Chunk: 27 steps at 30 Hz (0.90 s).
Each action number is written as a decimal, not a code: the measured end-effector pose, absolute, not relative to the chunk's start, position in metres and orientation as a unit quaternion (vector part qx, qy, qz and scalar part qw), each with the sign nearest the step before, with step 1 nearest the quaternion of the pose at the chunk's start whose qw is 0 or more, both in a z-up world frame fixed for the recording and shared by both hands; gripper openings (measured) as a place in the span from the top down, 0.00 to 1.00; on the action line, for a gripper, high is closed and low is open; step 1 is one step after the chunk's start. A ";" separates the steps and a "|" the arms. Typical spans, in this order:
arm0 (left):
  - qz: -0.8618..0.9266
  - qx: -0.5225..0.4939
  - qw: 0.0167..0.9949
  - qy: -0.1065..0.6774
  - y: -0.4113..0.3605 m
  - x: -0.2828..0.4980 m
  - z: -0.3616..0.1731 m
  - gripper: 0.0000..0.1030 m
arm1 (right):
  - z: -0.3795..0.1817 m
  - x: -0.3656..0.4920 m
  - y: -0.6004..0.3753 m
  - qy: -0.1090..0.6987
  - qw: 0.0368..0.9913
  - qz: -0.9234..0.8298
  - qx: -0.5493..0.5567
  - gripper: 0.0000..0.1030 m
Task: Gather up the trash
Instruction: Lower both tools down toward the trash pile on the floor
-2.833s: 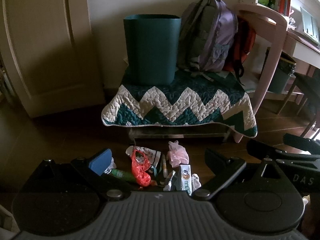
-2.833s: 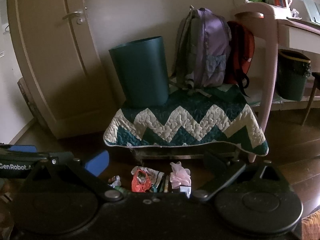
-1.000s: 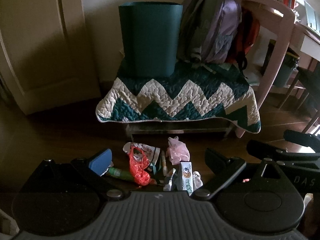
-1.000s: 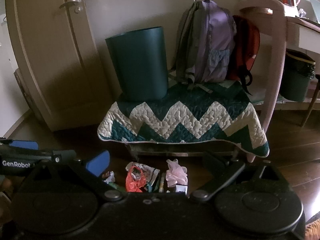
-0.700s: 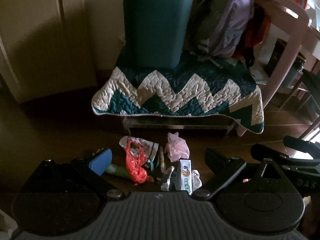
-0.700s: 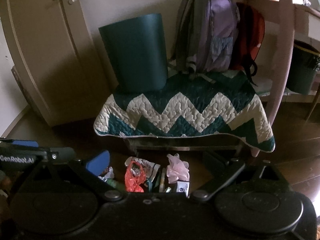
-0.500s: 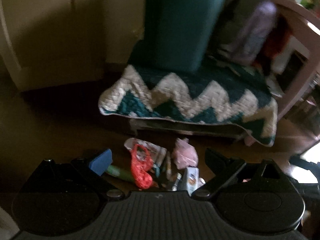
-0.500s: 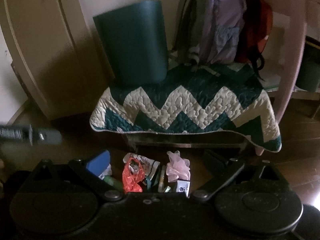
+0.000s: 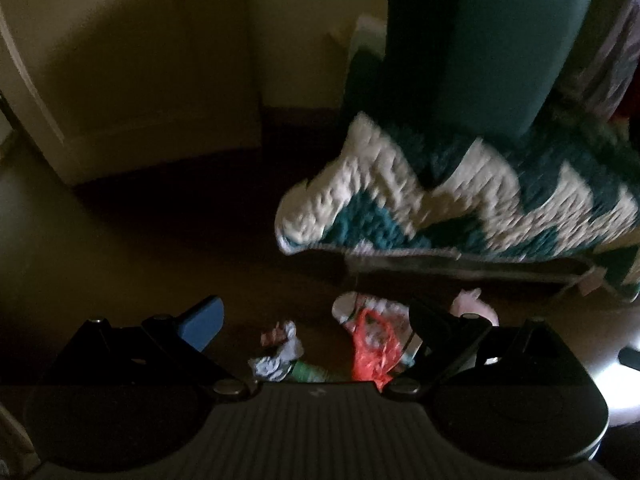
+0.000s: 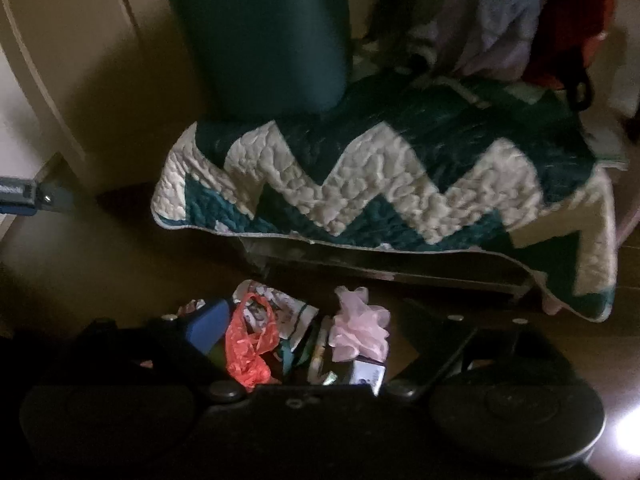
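While angled downward, both tools [image 9: 316, 320] [image 10: 316, 324] hover over trash [image 10: 248, 344].

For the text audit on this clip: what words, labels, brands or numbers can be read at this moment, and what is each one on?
None can be read.
Small carton in the trash pile: printed face, too small and dark.
Printed wrapper behind the red plastic bag: pattern only, blurred.
Left gripper at the frame edge: lettering smeared by motion.

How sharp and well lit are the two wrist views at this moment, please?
Left wrist view: heavy motion blur smears the zigzag quilt; the floor is dim, with glare at the right edge. Right wrist view: milder blur, quilt stitching readable; the red bag shows clearly, the foreground very dark.
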State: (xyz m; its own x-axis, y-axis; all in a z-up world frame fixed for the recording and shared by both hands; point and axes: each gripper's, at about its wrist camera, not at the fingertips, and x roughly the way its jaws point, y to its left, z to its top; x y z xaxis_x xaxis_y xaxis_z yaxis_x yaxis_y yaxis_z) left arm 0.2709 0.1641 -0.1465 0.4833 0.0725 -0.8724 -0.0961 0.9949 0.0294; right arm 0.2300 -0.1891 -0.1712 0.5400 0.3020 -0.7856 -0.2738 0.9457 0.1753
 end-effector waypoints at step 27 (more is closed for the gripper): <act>0.121 -0.112 0.714 0.680 0.260 0.352 -0.465 0.03 | -0.410 0.363 -0.140 0.575 0.798 0.161 -0.080 0.25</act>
